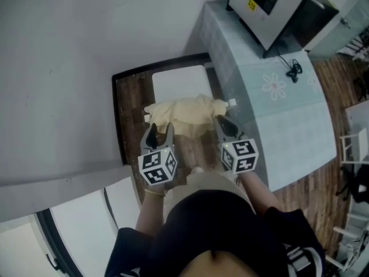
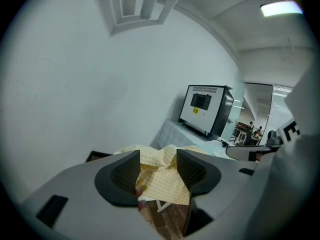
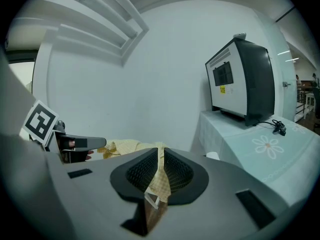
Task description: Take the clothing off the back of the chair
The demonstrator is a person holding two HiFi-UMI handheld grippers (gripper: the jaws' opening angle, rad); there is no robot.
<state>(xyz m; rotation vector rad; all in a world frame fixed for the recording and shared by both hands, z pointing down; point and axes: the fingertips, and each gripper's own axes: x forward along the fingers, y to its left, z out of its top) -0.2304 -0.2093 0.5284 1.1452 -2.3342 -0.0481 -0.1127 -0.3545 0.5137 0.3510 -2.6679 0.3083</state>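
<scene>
Above the wooden floor [image 1: 128,117], the right tool [image 3: 160,165] pinches the yellow checked clothing [image 1: 183,113]; the left tool [image 2: 158,160] gapes loosely around it.

Cloth [image 1: 187,115] at centre covers whatever it lies on, and nothing beneath it shows. Appliance [image 1: 271,7], upper right, is clipped by the top edge. Its yellow label [image 2: 195,110]: too small to read. Figures [image 2: 252,129] at far right of the left gripper view, mere specks.

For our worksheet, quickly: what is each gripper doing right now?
Left gripper: open, yellow clothing between its jaws.
Right gripper: shut on the yellow clothing.
</scene>
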